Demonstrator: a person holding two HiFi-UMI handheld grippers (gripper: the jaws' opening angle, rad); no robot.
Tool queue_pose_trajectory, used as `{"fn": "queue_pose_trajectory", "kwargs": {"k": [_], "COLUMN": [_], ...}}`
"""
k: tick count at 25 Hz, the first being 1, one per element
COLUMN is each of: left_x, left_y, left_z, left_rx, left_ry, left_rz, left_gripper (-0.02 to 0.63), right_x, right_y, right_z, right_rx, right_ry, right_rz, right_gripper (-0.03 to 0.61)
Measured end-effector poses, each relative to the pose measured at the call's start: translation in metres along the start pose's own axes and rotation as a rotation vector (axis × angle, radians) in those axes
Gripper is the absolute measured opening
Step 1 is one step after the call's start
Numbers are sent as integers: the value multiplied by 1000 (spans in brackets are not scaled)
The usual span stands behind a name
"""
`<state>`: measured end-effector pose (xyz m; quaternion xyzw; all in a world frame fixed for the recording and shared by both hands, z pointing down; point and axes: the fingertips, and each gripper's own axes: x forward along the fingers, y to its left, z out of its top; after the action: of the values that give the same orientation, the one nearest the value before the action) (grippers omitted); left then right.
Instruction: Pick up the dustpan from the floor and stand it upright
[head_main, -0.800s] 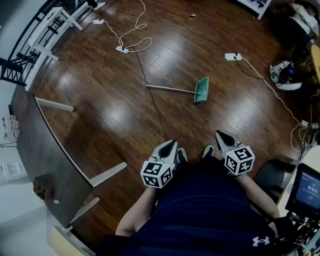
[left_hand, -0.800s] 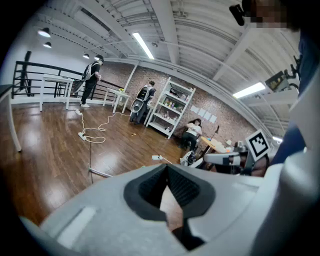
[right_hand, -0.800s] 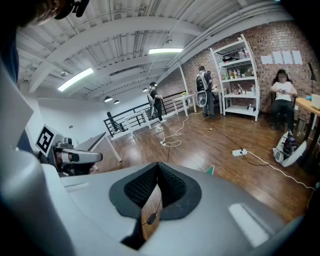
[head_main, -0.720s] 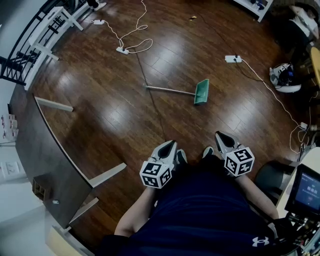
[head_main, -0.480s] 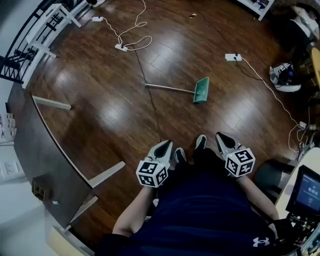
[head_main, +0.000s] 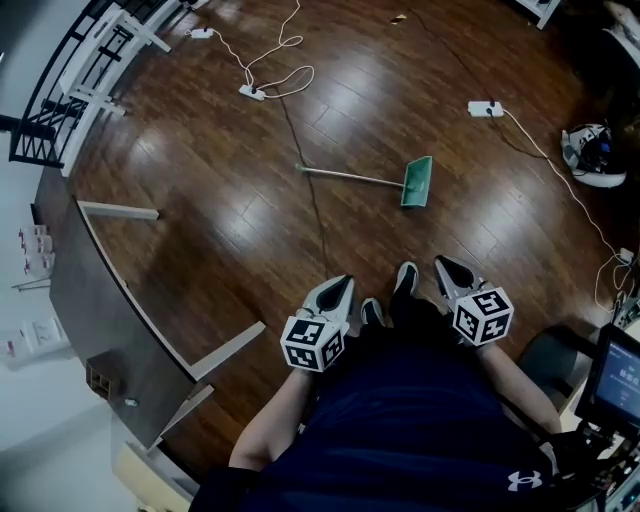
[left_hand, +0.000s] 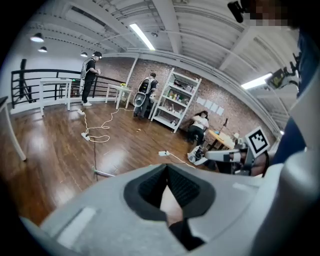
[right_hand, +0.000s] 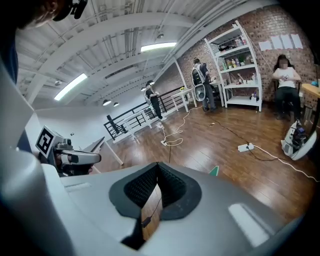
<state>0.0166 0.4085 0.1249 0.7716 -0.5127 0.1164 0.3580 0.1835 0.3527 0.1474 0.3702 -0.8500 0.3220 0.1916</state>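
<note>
Near the middle of the frame the dustpan (head_main: 416, 182) lies flat on the floor (head_main: 220, 190), not picked up yet, while my left hand-held gripper (head_main: 342, 284) and right hand-held gripper (head_main: 442, 266) are closed, holding nothing.

A white logo (head_main: 523, 481) is showing on the person's dark shirt (head_main: 420, 420); no lettering is reading legibly elsewhere.

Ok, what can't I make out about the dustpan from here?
Head view: dustpan too small to tell which face is up.
Left gripper view: left claw hides all but its handle.
Right gripper view: right claw hides all but a green corner.
</note>
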Motion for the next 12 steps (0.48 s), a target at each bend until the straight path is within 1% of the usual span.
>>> {"fn": "queue_pose_trajectory", "kwargs": {"k": [3, 6, 9, 12], "left_x": [18, 30, 32, 35], "left_y": [0, 5, 20, 40], "left_z": [24, 48, 64, 72], "left_rx": [-16, -9, -9, -23], "left_ry": [-8, -29, -52, -45], "left_rz": [14, 35, 58, 72], "left_gripper": [5, 5, 5, 5], "right_x": [13, 26, 39, 52], "right_y": [-22, -32, -34, -37], "right_z": [11, 23, 32, 37], "right_rx": [35, 48, 53, 72], "right_ry": [-1, -5, -2, 9], "right_rz": [10, 39, 50, 34], "right_gripper": [11, 11, 11, 11]}}
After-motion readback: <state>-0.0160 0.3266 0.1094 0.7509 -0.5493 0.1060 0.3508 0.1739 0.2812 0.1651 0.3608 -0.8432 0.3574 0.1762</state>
